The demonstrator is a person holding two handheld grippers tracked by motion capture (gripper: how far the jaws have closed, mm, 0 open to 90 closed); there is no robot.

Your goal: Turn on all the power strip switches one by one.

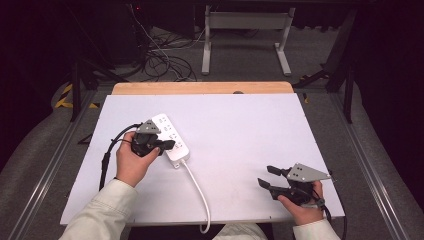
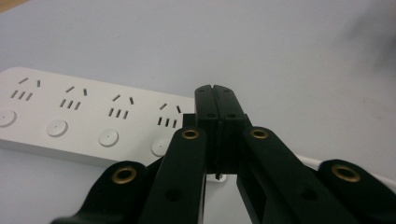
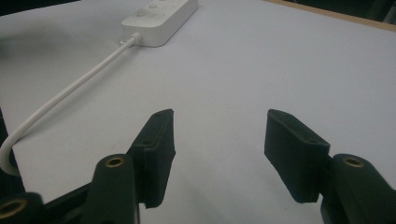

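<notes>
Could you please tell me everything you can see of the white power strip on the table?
The power strip is a long white block, plastic by its look, lying flat and slanted on the white table. Its top has a row of sockets, each with a round button. A white cable leaves its near end and runs off the table's near edge. The shut left gripper is over that end; contact is unclear.

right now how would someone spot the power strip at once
On the white table, look left of centre, by the left claw. The power strip is a long white bar with a row of sockets and round buttons. Its white cord trails off the near edge.
</notes>
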